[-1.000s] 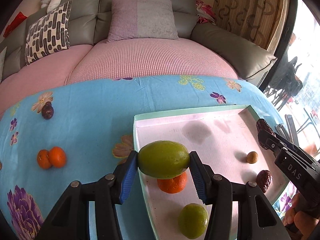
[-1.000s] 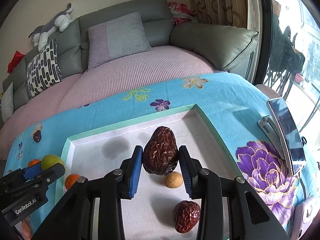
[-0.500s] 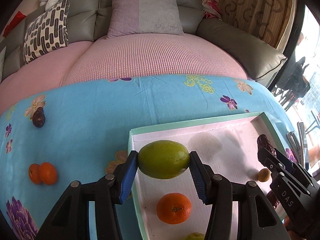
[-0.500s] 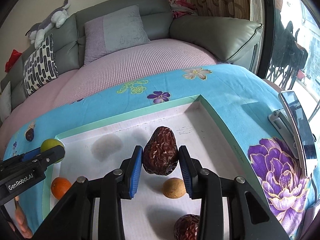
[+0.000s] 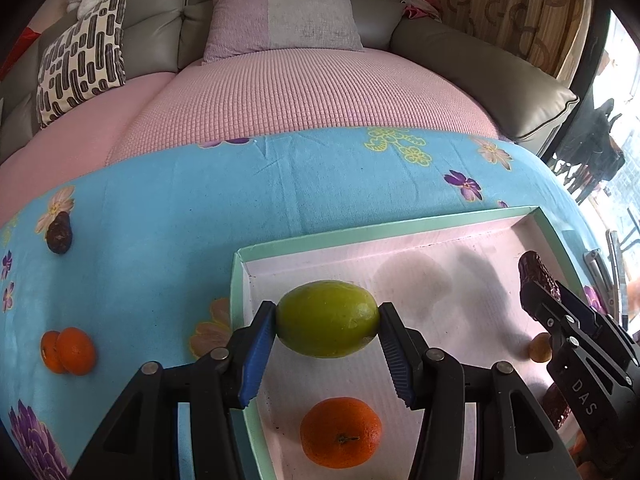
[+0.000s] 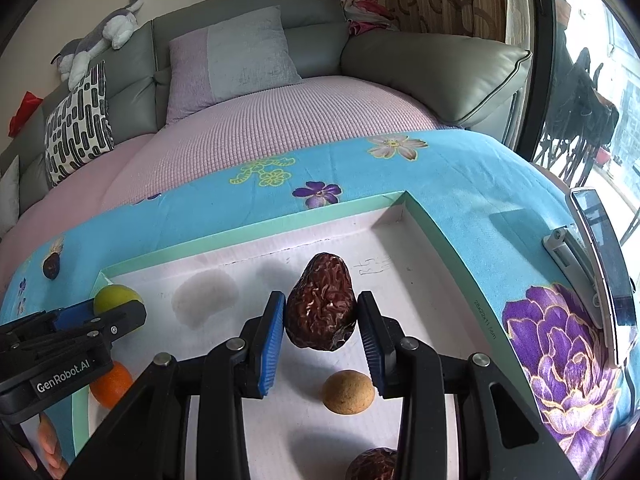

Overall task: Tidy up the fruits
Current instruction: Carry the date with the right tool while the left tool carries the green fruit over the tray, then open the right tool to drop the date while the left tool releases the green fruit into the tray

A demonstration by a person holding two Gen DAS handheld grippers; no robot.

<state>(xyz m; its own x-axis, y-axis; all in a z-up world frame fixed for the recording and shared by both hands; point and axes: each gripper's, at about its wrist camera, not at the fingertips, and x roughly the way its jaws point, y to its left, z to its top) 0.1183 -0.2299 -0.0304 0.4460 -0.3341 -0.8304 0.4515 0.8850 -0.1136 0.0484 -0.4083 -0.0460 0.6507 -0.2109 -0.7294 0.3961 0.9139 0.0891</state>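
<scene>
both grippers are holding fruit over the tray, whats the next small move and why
Probably lower the left gripper and open it, setting the green fruit on bare tray floor behind the orange. The fruit is already past the rim, and that spot looks free. The right gripper could do likewise with its red date.

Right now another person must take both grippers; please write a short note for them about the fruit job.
Left gripper: shut on the green fruit, held over the tray's left part.
Right gripper: shut on a dried date, held over the tray's middle.
Done, in the tray: one orange, a small tan round fruit, another date.
Left: release both held fruits, then collect from the blue cloth the two oranges and the date.
</scene>
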